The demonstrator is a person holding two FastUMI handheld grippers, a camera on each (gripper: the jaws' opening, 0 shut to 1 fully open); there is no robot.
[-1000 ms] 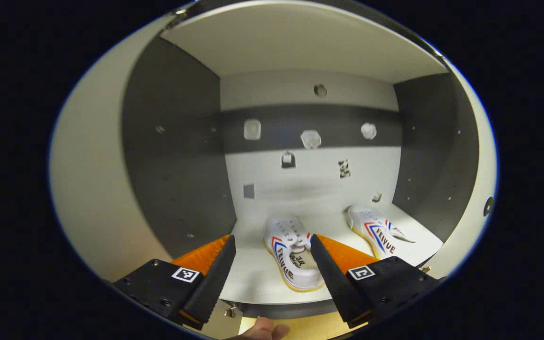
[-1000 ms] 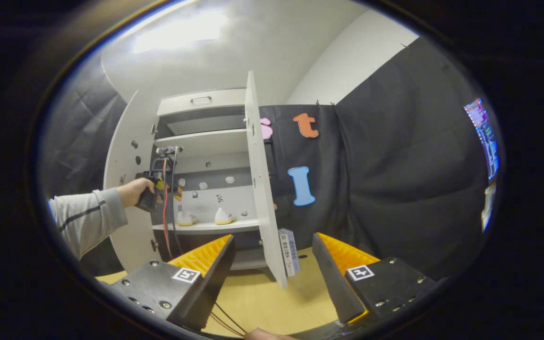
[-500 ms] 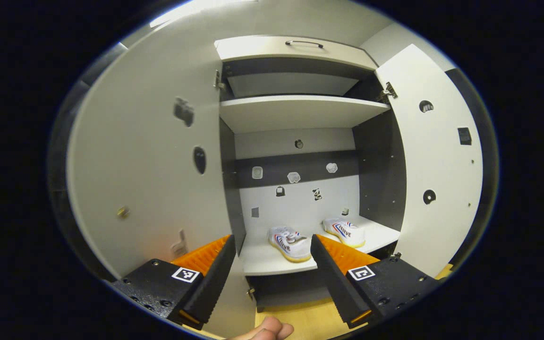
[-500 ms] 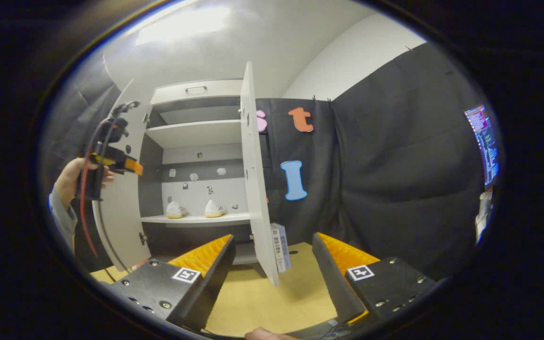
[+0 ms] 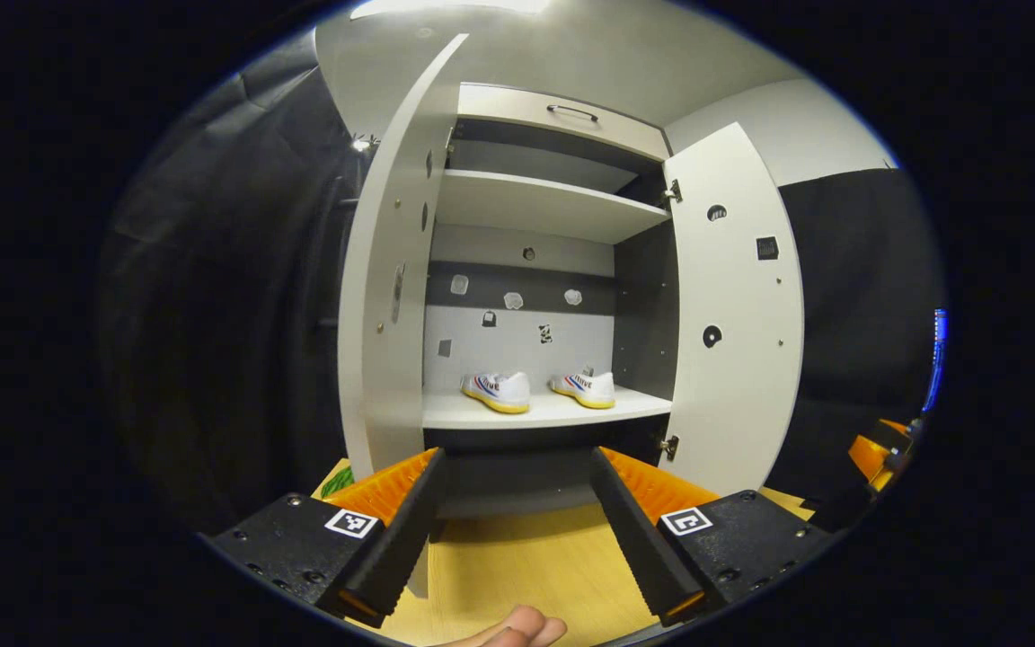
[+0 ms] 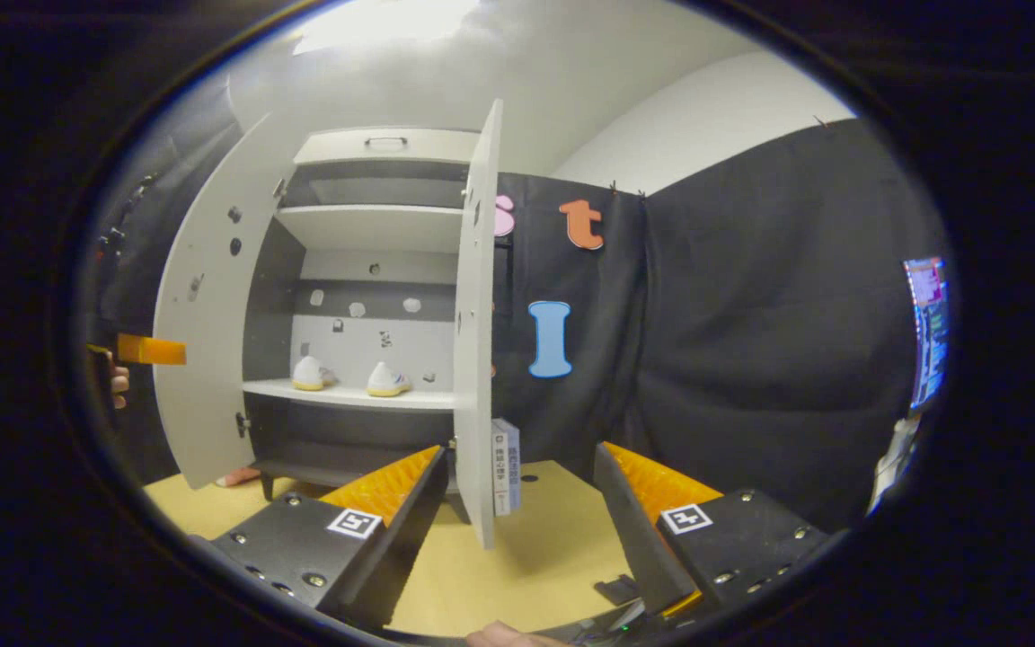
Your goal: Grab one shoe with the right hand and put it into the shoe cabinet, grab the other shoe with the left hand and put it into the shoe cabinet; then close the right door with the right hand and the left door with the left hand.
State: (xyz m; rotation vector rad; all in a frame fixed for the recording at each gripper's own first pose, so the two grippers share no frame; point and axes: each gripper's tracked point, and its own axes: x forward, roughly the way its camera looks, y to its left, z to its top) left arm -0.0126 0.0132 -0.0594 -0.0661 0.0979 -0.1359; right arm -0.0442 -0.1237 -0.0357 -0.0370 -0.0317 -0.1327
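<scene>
Two white shoes stand side by side on the cabinet's lower shelf (image 5: 562, 413): the left shoe (image 5: 497, 392) and the right shoe (image 5: 583, 388); they also appear as the left shoe (image 6: 309, 374) and right shoe (image 6: 386, 381) in the right gripper view. The left door (image 5: 396, 270) and right door (image 5: 733, 314) both stand open. My left gripper (image 5: 516, 521) is open and holds nothing, back from the cabinet. My right gripper (image 6: 517, 517) is open with nothing in it, facing the edge of the right door (image 6: 477, 323). At the far left of the right gripper view shows the left gripper (image 6: 147, 350).
The cabinet stands on a light wooden floor (image 6: 526, 566). A book (image 6: 506, 467) leans upright behind the right door. An upper shelf (image 5: 544, 202) and a top drawer with a handle (image 5: 571, 111) sit above. A monitor (image 6: 929, 328) glows at the far right.
My left gripper has pulled back out of the cabinet, leaving its shoe on the shelf; both doors are now in its view. My right gripper has shifted slightly, still open.
</scene>
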